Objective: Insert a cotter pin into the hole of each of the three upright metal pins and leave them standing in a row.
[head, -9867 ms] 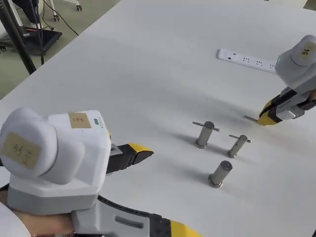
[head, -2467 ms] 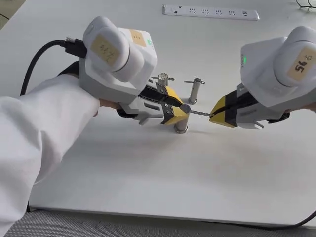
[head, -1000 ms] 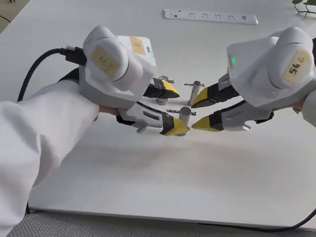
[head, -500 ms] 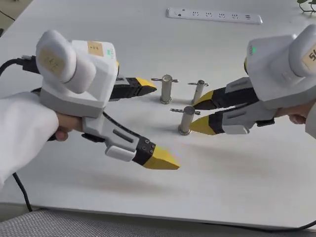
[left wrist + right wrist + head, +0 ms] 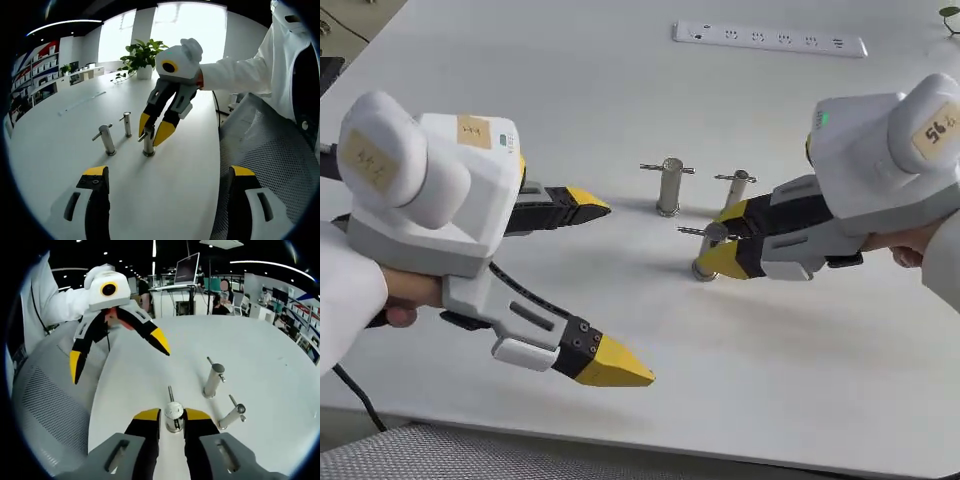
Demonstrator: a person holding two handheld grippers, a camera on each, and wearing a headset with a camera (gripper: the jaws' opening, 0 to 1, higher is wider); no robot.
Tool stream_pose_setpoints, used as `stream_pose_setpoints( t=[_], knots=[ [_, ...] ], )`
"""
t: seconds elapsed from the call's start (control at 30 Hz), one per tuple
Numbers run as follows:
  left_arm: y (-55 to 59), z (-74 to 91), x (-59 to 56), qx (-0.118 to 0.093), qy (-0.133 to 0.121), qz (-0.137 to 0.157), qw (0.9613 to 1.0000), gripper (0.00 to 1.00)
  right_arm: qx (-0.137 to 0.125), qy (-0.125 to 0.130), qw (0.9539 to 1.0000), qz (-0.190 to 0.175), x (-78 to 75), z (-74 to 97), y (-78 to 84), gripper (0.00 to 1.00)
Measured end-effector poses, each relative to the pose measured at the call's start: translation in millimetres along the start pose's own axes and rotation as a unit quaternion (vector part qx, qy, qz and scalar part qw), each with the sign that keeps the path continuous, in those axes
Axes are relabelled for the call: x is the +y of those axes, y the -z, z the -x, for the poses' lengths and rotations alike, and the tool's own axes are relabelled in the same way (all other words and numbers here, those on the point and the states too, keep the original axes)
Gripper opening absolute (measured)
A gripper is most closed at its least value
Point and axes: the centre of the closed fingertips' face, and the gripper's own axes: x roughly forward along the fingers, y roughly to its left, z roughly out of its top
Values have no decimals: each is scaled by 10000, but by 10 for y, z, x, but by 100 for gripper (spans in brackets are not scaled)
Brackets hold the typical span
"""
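1. Near metal pin [image 5: 704,256] stands upright on the white table [image 5: 620,120]. Its cotter pin [image 5: 691,231] sits through the top hole and pokes out to the left.
2. Right gripper [image 5: 715,242]: jaws clenched on this pin's upper part, one on each side. The right gripper view shows the same.
3. Far-left metal pin [image 5: 669,187] and far-right metal pin [image 5: 737,189] stand upright just behind, apart from each other. Each carries a crosswise pin near its top.
4. Left gripper [image 5: 607,288]: jaws spread wide, grasping nothing, left of the three pins and apart from them.
5. Power strip [image 5: 770,39] lies at the far side of the table.
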Motion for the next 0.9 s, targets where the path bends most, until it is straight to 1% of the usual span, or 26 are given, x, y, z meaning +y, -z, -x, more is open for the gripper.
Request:
stream_pose_setpoints(
  t=[0.2,0.27,0.37,0.47,0.5,0.57,0.67,0.7,0.73,0.8,0.83,0.9],
  knots=[
    [16,72,13,20,-90,-2,10000,99,17,19,10000,-68,-9,-16,-1,10],
    [37,91,24,50,-117,-6,9999,99,19,0,10000,-72,1,-18,-4,10],
    [76,110,45,96,-153,8,9998,99,47,48,10000,61,5,-14,-11,9],
    [116,132,84,128,-221,90,9996,99,105,93,9999,9,-16,21,-3,8],
    [145,139,100,188,-246,125,9994,99,87,160,9998,89,-50,59,1,8],
    [169,149,128,229,-298,114,9992,99,45,238,9997,88,-129,127,23,8],
    [178,171,160,214,-349,147,9991,99,-24,429,9991,35,-317,300,56,8],
    [176,174,166,202,-357,156,9990,99,-5,479,9988,43,-363,343,74,8],
    [176,177,176,198,-376,161,9990,99,48,589,9982,29,-447,409,117,8],
    [186,181,190,218,-395,153,9989,99,116,730,9972,99,-560,501,179,8],
    [193,182,196,232,-406,157,9988,99,100,883,9960,48,-702,572,231,8],
    [209,181,204,256,-407,155,9987,99,-20,982,9950,-171,-829,652,291,8]
  ],
)
